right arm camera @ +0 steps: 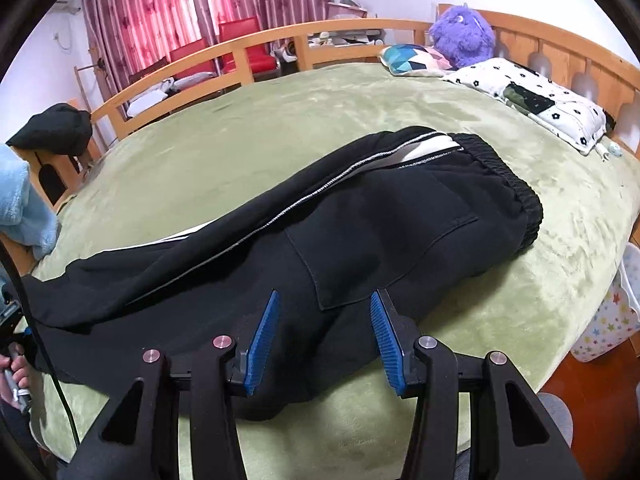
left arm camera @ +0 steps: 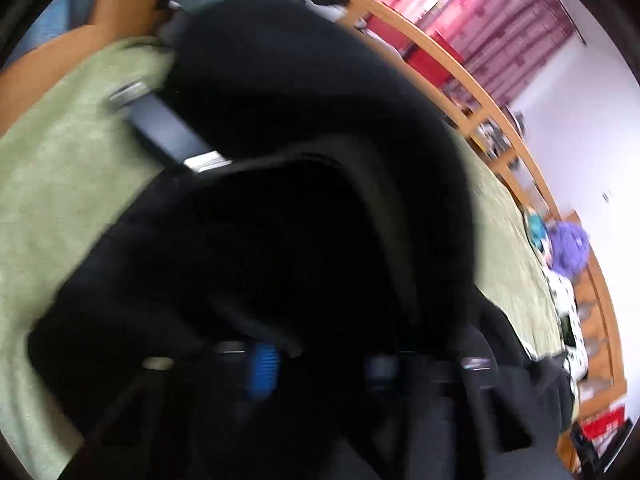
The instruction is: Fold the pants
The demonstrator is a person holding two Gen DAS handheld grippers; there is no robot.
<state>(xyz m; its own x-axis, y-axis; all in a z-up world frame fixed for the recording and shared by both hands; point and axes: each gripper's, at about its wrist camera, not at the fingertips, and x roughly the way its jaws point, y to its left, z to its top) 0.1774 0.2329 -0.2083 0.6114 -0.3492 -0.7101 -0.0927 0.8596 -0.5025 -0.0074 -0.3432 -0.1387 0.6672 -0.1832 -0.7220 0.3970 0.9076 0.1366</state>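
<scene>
Black pants (right arm camera: 360,232) with a white side stripe lie lengthwise on the green bed cover (right arm camera: 280,112), elastic waistband at the right and legs running left. My right gripper (right arm camera: 324,340) hovers open over the seat near the bed's front edge, its blue pads (right arm camera: 262,340) apart with nothing pressed between them. In the blurred left wrist view a raised fold of the pants (left arm camera: 304,152) fills the picture. My left gripper (left arm camera: 320,360) is shut on that cloth; only one blue pad (left arm camera: 262,368) shows. A hand (right arm camera: 16,372) holds the left gripper at the leg ends.
A wooden bed rail (right arm camera: 240,46) curves around the far side. Two pillows (right arm camera: 532,96), a purple plush toy (right arm camera: 460,34) and a black hat (right arm camera: 52,128) on a post sit at the bed's ends. A star-patterned bin (right arm camera: 612,320) stands on the floor right.
</scene>
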